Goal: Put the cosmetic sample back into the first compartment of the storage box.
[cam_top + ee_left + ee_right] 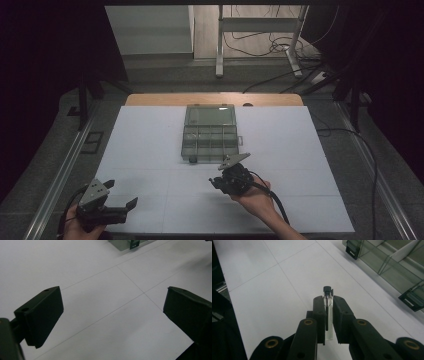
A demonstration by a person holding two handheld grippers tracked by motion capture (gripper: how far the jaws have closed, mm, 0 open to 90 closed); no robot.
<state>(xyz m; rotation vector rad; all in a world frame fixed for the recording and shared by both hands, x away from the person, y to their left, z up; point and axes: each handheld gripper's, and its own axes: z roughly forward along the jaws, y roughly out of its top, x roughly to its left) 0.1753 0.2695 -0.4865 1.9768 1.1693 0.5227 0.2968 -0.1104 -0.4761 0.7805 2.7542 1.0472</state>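
Clamped between the right gripper (328,302) fingers (319,315): small clear vial (327,315) with black cap, upright in the grip, cap poking past the fingertips. Compartment box (387,267), lid open, sits just beyond and to the right of those fingers, not touching. Left gripper (112,315) fingers (40,315) spread wide, nothing between them, white table sheet (100,302) under the gap, box corner far ahead of them.
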